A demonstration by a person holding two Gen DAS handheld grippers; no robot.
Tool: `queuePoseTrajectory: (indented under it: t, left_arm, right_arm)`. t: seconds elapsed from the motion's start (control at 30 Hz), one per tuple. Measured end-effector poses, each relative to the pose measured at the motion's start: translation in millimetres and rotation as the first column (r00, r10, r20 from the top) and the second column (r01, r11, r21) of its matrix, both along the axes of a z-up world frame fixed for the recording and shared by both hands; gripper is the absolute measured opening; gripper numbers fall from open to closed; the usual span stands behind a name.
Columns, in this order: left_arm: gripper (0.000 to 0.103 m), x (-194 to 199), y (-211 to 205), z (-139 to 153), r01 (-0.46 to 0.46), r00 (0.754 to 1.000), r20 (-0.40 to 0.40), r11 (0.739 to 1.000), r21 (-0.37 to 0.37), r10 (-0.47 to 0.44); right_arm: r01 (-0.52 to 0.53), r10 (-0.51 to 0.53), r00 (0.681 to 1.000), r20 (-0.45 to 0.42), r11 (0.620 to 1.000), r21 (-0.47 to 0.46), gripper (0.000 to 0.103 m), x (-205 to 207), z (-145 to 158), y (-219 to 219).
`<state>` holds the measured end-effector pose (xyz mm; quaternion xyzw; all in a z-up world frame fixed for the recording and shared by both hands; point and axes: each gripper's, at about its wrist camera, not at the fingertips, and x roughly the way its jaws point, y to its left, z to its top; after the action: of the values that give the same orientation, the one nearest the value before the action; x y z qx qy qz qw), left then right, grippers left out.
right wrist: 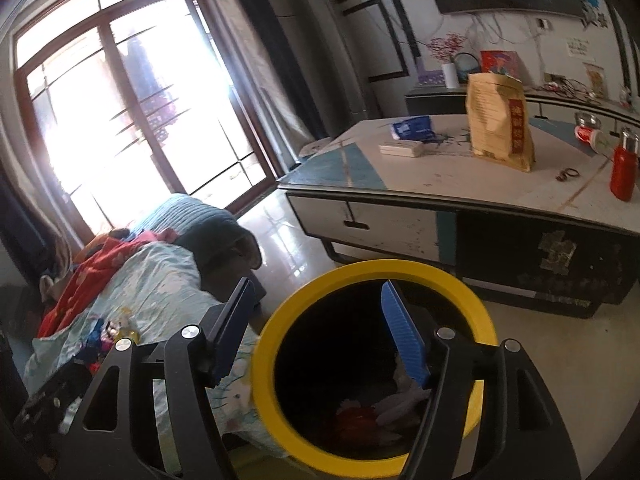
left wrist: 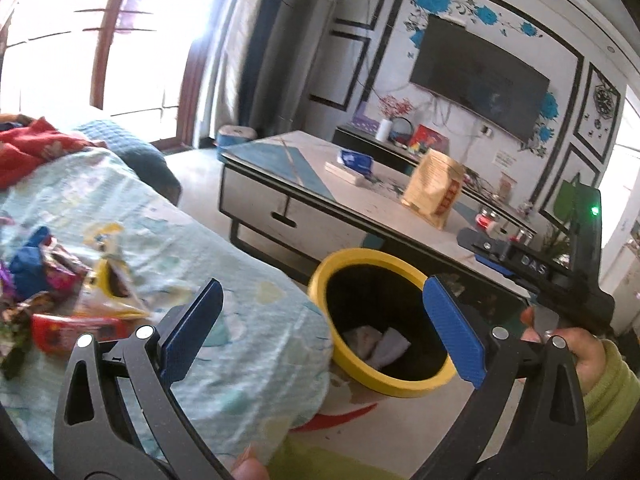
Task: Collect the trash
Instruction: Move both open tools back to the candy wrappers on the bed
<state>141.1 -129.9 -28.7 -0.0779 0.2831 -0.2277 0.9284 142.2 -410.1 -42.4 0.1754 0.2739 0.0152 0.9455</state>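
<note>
Occupying the left of both views, a bed [left wrist: 172, 216] under a pale blue patterned sheet is carrying a red cloth [left wrist: 32, 152] near the bright window [right wrist: 132, 92]. A low counter [left wrist: 320, 200] is standing across the tiled floor, bearing a tan paper bag [right wrist: 500, 120], a blue packet [right wrist: 414, 128] and a red bottle [right wrist: 623, 172]. A dark television [left wrist: 480, 80] is hanging on the wall behind it.

The trash, a loose pile of coloured wrappers [left wrist: 68, 296], is lying on the sheet near the bed edge; it is too blurred to give 1 long axis or heading.

A black bin with a yellow rim [left wrist: 380, 320] is standing upright on the floor, just beside the bed, its mouth facing up. White crumpled paper [left wrist: 380, 346] and a red scrap [right wrist: 356, 420] are lying inside it.

The left gripper [left wrist: 320, 328] is showing its jaws wide apart and holding nothing. The right gripper [right wrist: 320, 328] is hanging over the bin mouth, jaws apart and gripping nothing.
</note>
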Motion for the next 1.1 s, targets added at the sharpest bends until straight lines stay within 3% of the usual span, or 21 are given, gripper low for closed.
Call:
queuePoseTrajectory:
  t: [0.6, 1.1]
  left_arm:
    - [0.092, -13.5, 72.7, 20.8, -0.188, 0.978, 0.092, 0.982, 0.001, 0.187]
    - [0.092, -14.6, 130.8, 21.0, -0.322, 0.943, 0.078, 0.946, -0.017, 0.323]
  right_arm:
    - [-0.233, 0.236, 0.971, 0.028, 0.969, -0.084, 0.064, -11.8, 12.7, 85.9]
    - [-0.439, 0.448, 0.894, 0.008, 0.88, -0.182, 0.064, -23.0, 13.2, 167.8]
